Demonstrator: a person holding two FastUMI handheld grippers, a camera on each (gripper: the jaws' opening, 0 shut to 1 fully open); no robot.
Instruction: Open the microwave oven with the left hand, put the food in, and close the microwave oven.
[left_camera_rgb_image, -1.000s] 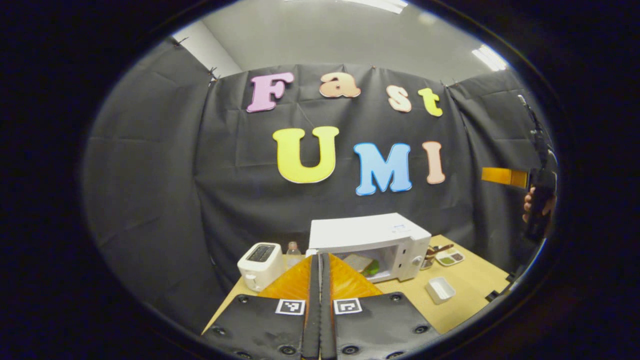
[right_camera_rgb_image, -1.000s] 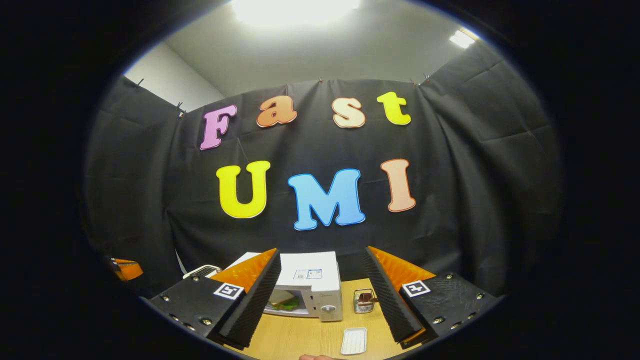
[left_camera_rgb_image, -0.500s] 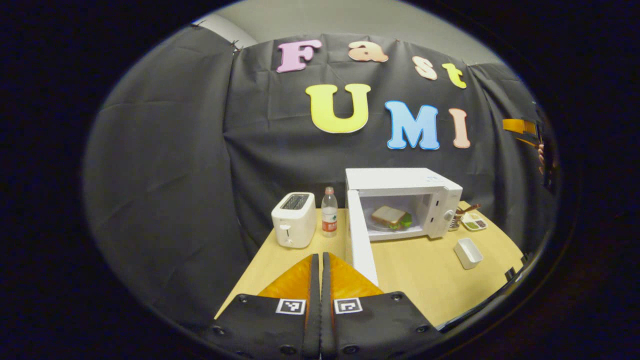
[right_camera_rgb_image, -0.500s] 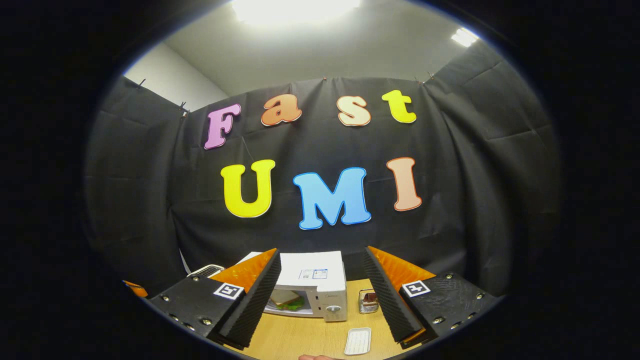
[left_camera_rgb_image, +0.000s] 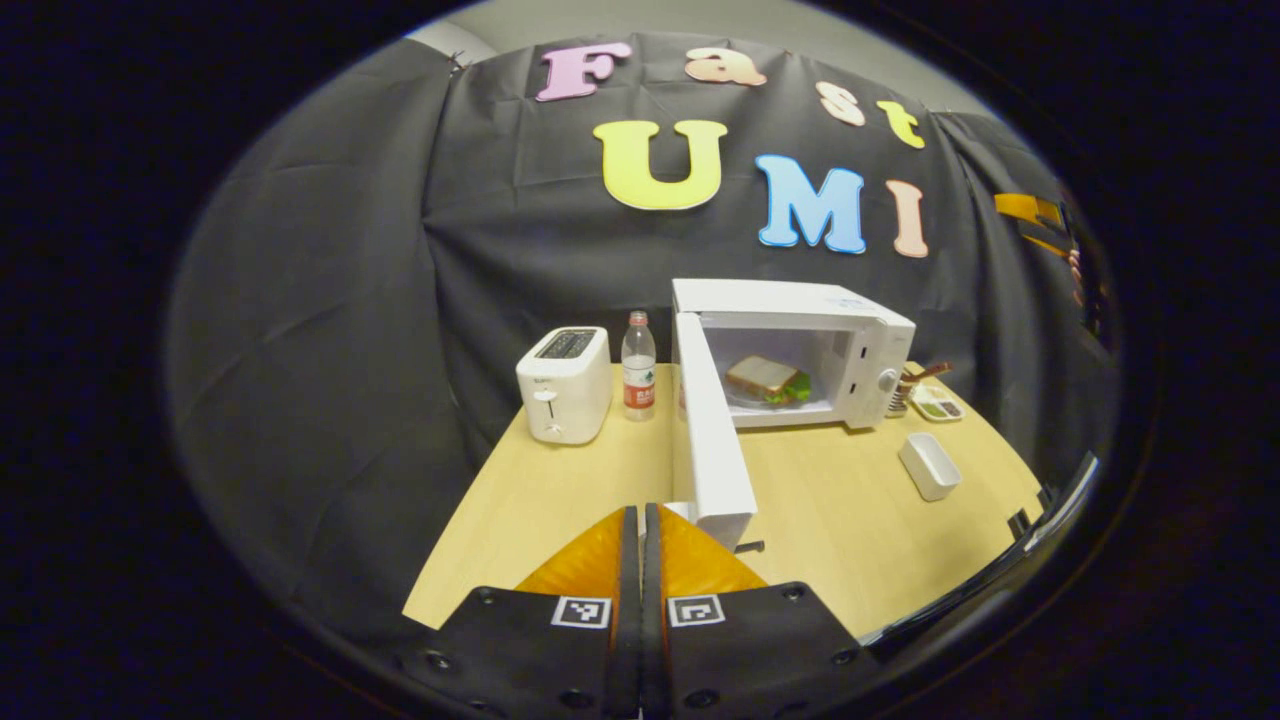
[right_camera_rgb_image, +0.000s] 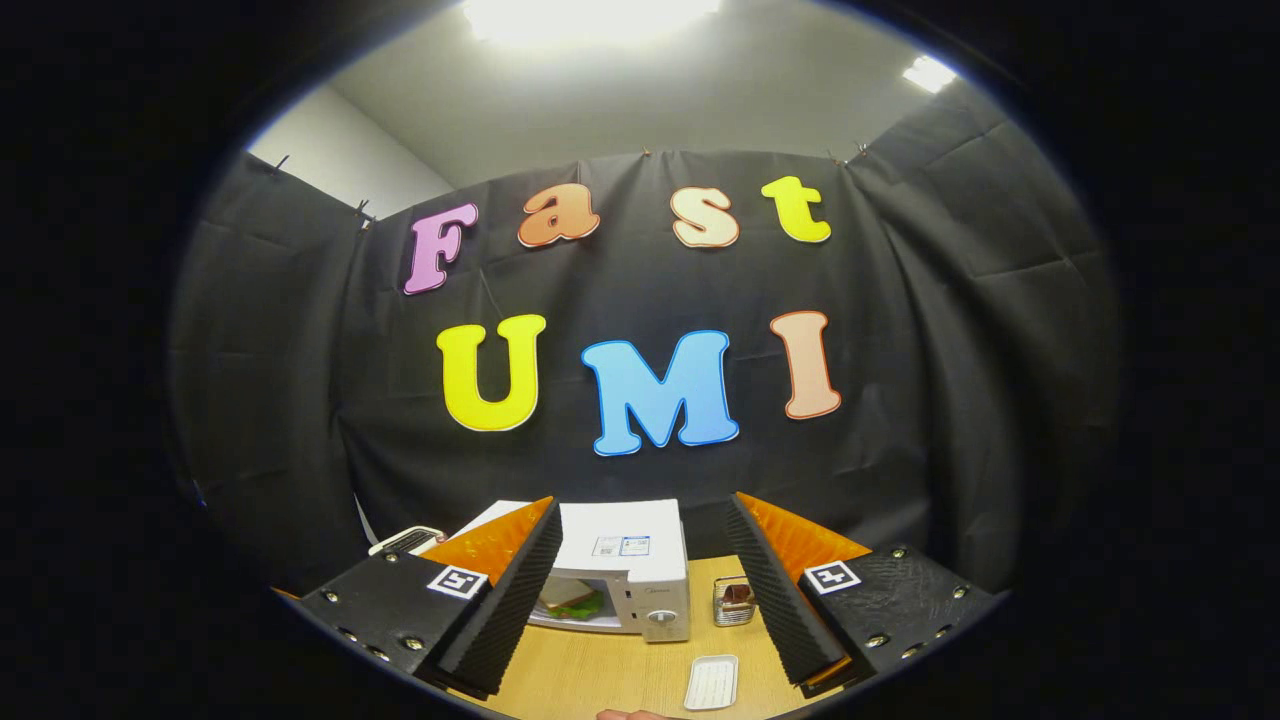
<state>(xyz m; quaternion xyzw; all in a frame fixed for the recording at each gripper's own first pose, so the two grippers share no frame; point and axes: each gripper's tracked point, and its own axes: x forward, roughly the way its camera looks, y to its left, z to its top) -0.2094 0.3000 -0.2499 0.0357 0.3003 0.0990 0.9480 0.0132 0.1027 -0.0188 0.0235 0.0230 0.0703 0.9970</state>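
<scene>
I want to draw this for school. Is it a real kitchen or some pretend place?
Probably a pretend kitchen, set up in a booth. A microwave with its door open, a toaster and a water bottle stand on one wooden table, but black cloth hangs behind them instead of kitchen walls.

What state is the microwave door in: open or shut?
Open. The door swings out toward the left gripper, and the sandwich shows inside the microwave.
</scene>
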